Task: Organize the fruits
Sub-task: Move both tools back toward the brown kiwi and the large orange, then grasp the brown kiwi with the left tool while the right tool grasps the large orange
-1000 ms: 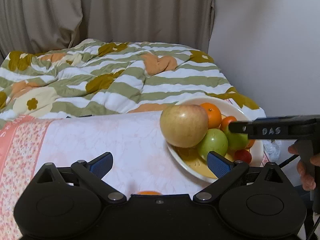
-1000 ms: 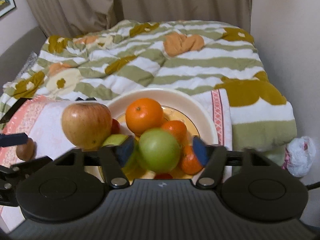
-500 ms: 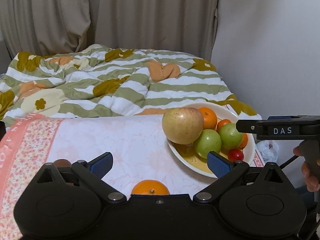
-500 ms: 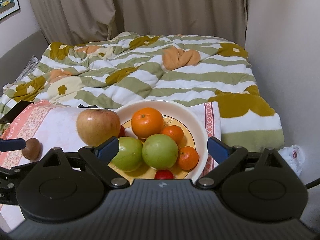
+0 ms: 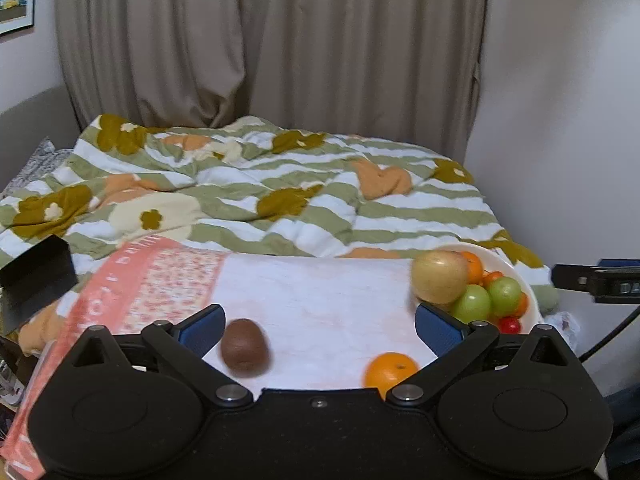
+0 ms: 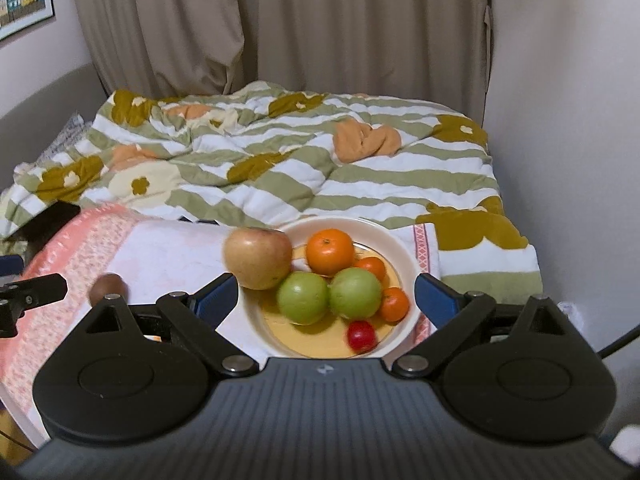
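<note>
A cream bowl (image 6: 394, 242) on the cloth-covered table holds a large yellow-red apple (image 6: 258, 258), an orange (image 6: 330, 251), two green fruits (image 6: 304, 298), small mandarins (image 6: 394, 304) and a red tomato (image 6: 362, 336). The bowl also shows at the right in the left wrist view (image 5: 520, 280). A brown kiwi (image 5: 245, 349) and a loose orange (image 5: 390, 372) lie on the cloth between my left gripper's (image 5: 318, 326) open fingers. My right gripper (image 6: 326, 300) is open and empty, held back above the bowl's near side.
A white and pink floral cloth (image 5: 312, 300) covers the table. Behind it lies a bed with a striped green flowered quilt (image 5: 260, 196). A wall stands close on the right (image 6: 560, 120). A black object (image 5: 36, 276) sits at the table's left edge.
Both grippers have pulled back and up from the bowl. The right gripper opened and let go of a green fruit, which now lies in the bowl. The kiwi and loose orange came into the left view.
</note>
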Available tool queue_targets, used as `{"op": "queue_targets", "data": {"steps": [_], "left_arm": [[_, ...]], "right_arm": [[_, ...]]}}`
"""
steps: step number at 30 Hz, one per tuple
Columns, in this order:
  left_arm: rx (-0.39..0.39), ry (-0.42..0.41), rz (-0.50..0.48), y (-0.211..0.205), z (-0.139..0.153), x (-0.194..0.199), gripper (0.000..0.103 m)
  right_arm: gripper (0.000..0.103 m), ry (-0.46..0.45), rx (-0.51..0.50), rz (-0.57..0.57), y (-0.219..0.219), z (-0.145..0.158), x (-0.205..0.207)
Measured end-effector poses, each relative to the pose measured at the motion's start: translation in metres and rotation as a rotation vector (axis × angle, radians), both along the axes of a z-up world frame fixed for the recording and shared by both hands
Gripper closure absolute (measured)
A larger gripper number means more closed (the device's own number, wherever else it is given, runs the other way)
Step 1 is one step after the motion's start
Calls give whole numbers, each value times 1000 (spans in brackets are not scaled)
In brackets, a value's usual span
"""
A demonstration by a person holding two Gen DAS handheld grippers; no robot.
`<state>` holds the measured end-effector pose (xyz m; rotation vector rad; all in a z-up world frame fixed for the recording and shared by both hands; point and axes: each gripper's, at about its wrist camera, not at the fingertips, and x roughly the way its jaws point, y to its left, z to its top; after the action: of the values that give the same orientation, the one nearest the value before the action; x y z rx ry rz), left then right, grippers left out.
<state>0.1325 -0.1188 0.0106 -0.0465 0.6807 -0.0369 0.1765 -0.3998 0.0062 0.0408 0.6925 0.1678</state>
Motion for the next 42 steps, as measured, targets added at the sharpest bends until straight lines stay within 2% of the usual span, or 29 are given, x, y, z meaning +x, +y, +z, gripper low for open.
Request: {"op": "queue_targets", "data": {"steps": [9, 14, 20, 28, 31, 37, 42], "left_arm": [[-5, -19, -70, 61, -2, -3, 0], [-10, -8, -129, 89, -16, 5, 0], [-8, 33, -205, 107, -48, 24, 0], [41, 84, -266, 104, -101, 52, 2], [25, 105, -279, 100, -113, 63, 3], [26, 144, -288, 83, -129, 78, 21], [21, 152, -286, 78, -136, 83, 23]], "right_arm": [[0, -4, -7, -98, 62, 11, -40], [0, 27, -17, -151, 101, -5, -51], [0, 69, -5, -207, 138, -38, -54], [0, 118, 43, -316, 162, -92, -43], [0, 124, 32, -339, 165, -104, -36], [0, 132, -10, -320, 170, -123, -18], [0, 137, -2, -306, 167, -130, -9]]}}
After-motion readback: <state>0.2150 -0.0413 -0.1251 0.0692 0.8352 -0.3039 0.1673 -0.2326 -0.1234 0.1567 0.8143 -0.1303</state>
